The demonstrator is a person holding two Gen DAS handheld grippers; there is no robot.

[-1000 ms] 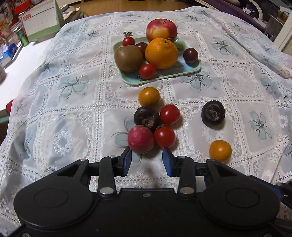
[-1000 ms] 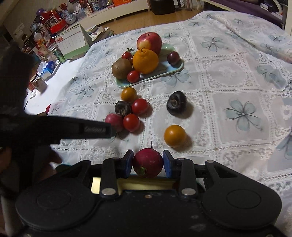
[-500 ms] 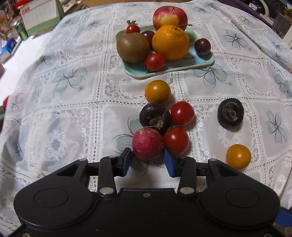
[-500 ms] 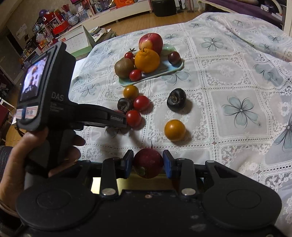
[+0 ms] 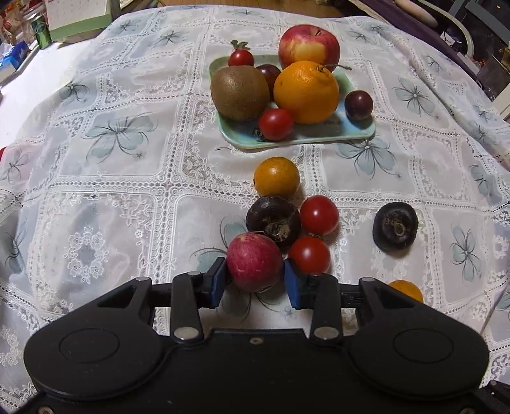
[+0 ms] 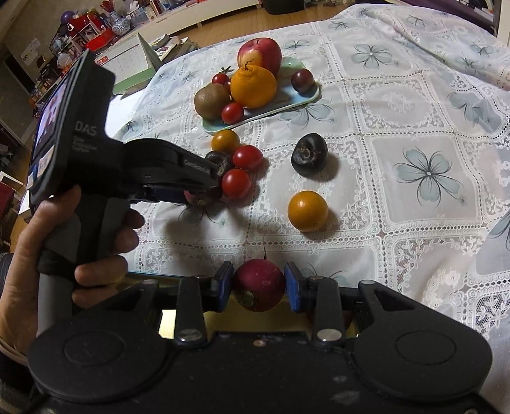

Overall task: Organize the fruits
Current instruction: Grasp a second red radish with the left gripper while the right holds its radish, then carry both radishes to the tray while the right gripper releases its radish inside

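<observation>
A pale green plate at the back of the lace cloth carries an apple, an orange, a kiwi, small tomatoes and plums. Loose in front lie a small orange fruit, a dark fruit, two tomatoes and another dark fruit. My left gripper is closing its jaws on a pink-red round fruit on the cloth, and both blue pads touch its sides. My right gripper is shut on a dark red round fruit held above the cloth.
In the right wrist view a person's hand holds the left gripper's handle at the left. A second small orange fruit lies near my right gripper. A desk calendar and a can stand beyond the cloth's far left edge.
The left gripper moved forward and down onto the pink-red fruit; its jaws widened, then narrowed around it. The right gripper stayed put with its fruit.
</observation>
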